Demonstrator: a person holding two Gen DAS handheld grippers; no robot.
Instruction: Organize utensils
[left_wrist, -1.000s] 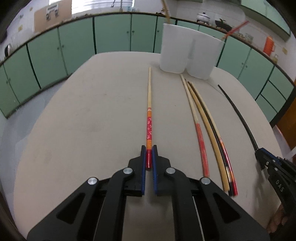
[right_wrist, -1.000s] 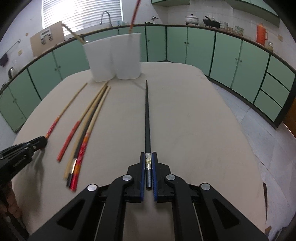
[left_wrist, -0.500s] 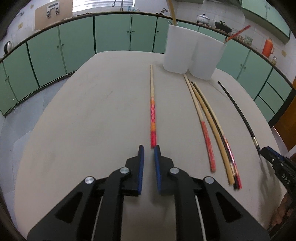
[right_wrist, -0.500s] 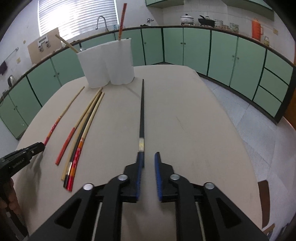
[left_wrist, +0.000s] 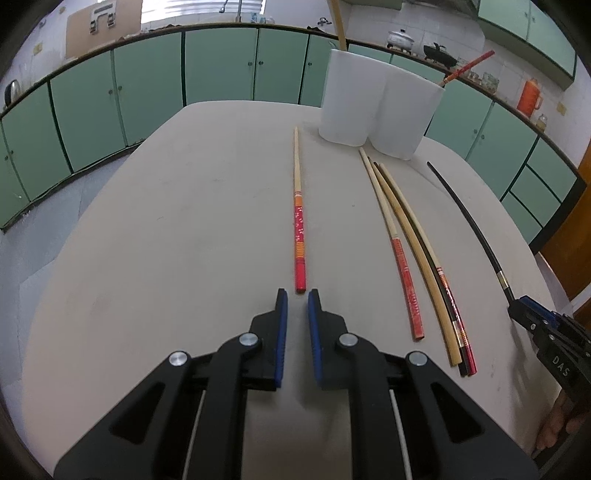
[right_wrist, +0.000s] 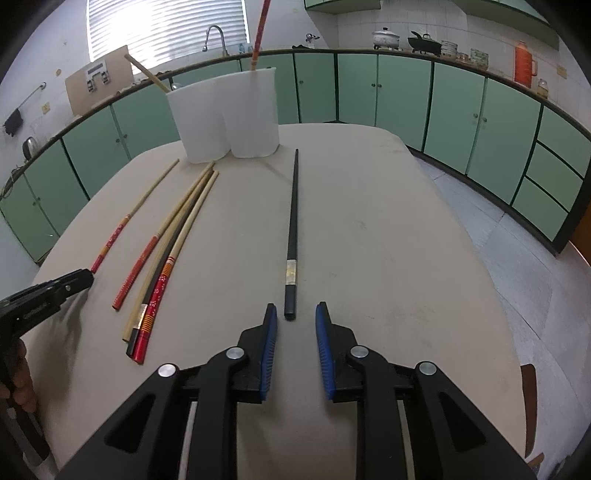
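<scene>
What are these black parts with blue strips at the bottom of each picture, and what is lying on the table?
They are hand-held tools, not a robot: a person holds one two-finger gripper in each hand, with a camera on each looking forward. One picture looks along the left gripper, the other along the right gripper. Both are open and hold nothing. On the beige table lie loose chopsticks: a red-handled wooden chopstick before the left gripper, a black chopstick before the right, and a bundle of four between. Behind stands a white holder containing two more.

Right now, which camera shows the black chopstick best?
The right wrist view: the black chopstick lies full length, centred ahead of the open right gripper. The left wrist view shows it curved at the right edge.
</scene>
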